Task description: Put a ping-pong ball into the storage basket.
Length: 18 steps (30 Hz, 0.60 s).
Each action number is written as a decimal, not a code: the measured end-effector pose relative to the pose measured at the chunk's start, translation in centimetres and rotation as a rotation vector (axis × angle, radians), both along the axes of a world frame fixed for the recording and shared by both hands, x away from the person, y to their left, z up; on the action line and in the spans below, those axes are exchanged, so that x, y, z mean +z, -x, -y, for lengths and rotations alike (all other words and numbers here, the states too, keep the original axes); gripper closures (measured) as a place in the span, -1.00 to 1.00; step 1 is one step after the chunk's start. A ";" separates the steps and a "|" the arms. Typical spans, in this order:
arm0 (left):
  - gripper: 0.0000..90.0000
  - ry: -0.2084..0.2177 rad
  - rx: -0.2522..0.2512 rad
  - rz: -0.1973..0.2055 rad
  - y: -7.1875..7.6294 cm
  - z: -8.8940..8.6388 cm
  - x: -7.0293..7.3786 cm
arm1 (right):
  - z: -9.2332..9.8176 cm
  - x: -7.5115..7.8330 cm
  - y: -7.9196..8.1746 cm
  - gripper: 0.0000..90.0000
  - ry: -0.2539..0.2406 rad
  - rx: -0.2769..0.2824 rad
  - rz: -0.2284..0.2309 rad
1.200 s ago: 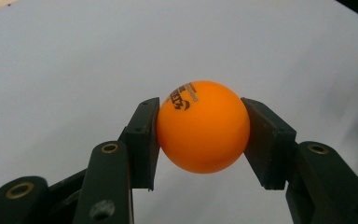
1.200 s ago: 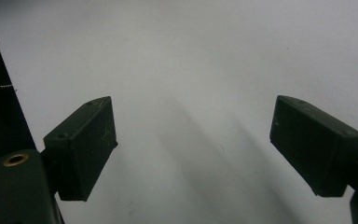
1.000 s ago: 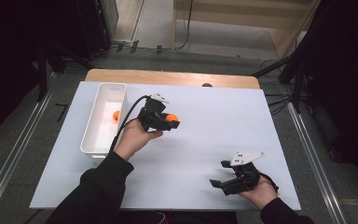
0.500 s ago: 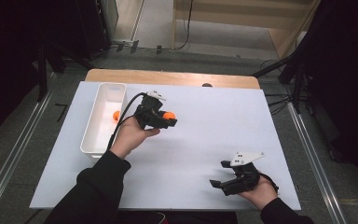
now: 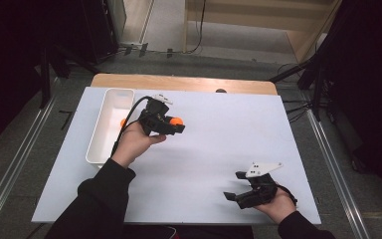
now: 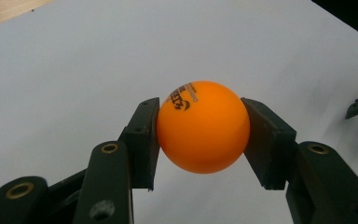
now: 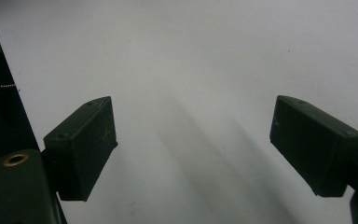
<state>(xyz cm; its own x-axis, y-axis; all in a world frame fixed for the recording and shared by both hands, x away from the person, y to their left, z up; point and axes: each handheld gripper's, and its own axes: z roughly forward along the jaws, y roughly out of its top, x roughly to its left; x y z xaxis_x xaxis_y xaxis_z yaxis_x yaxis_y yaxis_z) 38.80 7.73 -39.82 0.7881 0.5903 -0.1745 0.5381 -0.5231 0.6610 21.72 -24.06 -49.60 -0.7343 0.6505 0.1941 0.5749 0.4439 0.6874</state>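
Item: orange ball, clamped between my left gripper pads, above table. White bin just left of it, my nearer hand. Right gripper spread wide, nothing held, well apart.

Smooth matt orange plastic ball; matt white tabletop.

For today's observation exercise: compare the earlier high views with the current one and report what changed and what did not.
The left gripper, shut on the orange ball, has drifted slightly toward the white bin. Nothing was picked up or released. The right gripper stays open at the near right of the table; a second orange ball remains in the bin.
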 end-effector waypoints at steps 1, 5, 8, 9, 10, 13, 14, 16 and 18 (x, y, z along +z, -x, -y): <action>0.12 -0.001 0.002 0.000 0.0 0.0 0.1 | 0.0 0.0 0.0 -0.71 0.000 0.000 0.000; 0.12 -0.006 -0.006 0.000 0.0 -0.3 0.3 | 0.0 0.0 0.0 -0.71 0.001 0.001 0.001; 0.12 -0.006 -0.006 0.002 0.0 -0.4 0.5 | 0.0 0.0 0.0 -0.71 0.000 0.000 0.001; 0.12 -0.009 -0.007 0.004 0.0 -0.5 0.5 | 0.0 0.0 0.0 -0.71 0.000 0.000 0.000; 0.12 -0.003 -0.006 0.003 0.0 -0.5 0.6 | 0.0 0.0 0.0 -0.71 0.000 0.000 0.001; 0.12 -0.001 -0.001 0.003 -0.1 -0.7 0.7 | 0.0 0.0 0.0 -0.71 0.000 0.000 0.000; 0.12 -0.003 -0.003 0.004 -0.1 -0.8 0.8 | 0.0 0.0 0.0 -0.71 0.001 0.001 0.000; 0.12 0.002 -0.001 0.002 -0.1 -1.0 0.8 | 0.0 0.0 0.0 -0.71 0.000 0.000 0.000; 0.12 0.002 -0.007 -0.003 -0.2 -1.1 0.9 | 0.0 0.0 0.0 -0.71 -0.001 0.000 0.000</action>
